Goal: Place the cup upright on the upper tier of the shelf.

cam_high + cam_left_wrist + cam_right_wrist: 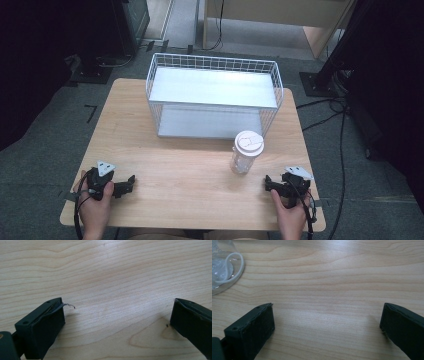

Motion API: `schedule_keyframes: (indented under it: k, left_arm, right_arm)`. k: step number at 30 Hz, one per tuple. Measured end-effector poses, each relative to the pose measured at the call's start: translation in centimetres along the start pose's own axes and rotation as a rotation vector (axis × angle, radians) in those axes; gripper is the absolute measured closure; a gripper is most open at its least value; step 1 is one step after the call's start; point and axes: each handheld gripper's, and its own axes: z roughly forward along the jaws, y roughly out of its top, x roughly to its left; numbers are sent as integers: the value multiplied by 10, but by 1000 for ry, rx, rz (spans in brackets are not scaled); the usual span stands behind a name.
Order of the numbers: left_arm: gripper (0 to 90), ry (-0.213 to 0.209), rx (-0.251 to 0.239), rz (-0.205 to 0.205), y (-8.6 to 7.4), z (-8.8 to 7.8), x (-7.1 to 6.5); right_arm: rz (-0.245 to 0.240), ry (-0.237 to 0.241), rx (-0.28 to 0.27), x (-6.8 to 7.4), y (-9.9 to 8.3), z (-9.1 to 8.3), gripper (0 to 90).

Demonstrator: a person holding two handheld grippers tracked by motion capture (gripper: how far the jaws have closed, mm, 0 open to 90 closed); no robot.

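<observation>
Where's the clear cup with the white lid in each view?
High view: clear cup stands right of centre on the table, in front of the wire shelf rack, ahead and left of the right claw.
Left gripper view: not in it.
Right gripper view: cup's base at the top left corner.
Shared landmark: the table's light wood grain.

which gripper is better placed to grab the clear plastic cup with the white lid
Right. The right gripper rests just below the clear plastic cup with the white lid, jaws open and empty. The left gripper, also open, sits across the wooden table, much farther away.
</observation>
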Motion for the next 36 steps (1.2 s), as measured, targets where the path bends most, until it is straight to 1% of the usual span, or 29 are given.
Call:
schedule_keyframes:
  k: [2,4,5,6,7,8,9,10,12,15,18,20,23,24,25,26,31,36]
  left_arm:
    - [0,0,0,0,0,0,0]
    - [0,0,0,0,0,0,0]
    - [0,0,0,0,0,0,0]
    - [0,0,0,0,0,0,0]
    - [0,0,0,0,0,0,0]
    - [0,0,0,-1,0,0,0]
    - [0,0,0,0,0,0,0]
    - [0,0,0,0,0,0,0]
    - [0,0,0,0,0,0,0]
    - [0,0,0,0,0,0,0]
    - [0,0,0,0,0,0,0]
    - [0,0,0,0,0,0,0]
    - [0,0,1,2,0,0,0]
    - [0,0,1,2,0,0,0]
    - [0,0,1,2,0,0,0]
    - [0,0,1,1,0,0,0]
    - [0,0,-2,-1,0,0,0]
    - [0,0,1,2,0,0,0]
  right_arm:
    - [-1,10,2,1,0,-1,0]
    - [-29,31,2,3,-3,-3,0]
    - [-29,31,2,3,-3,-3,0]
    - [-20,18,2,10,-7,-7,0]
    - [-20,18,2,10,-7,-7,0]
    - [-40,15,-6,19,-11,-11,0]
    - [-58,11,-12,24,-12,-12,0]
    - [-75,15,-13,29,-12,-13,0]
    - [-106,39,-8,37,-13,-15,0]
    - [-120,70,-17,50,-13,-18,0]
    - [-120,115,-40,62,-11,-21,0]
    - [-131,135,-57,68,-10,-22,0]
    - [-120,172,-79,75,-7,-23,0]
    - [-120,172,-79,75,-7,-23,0]
    - [-117,186,-91,79,-4,-23,0]
    - [-117,190,-100,80,-3,-23,0]
    - [-93,216,-130,86,4,-24,0]
    - [-100,226,-154,93,11,-24,0]
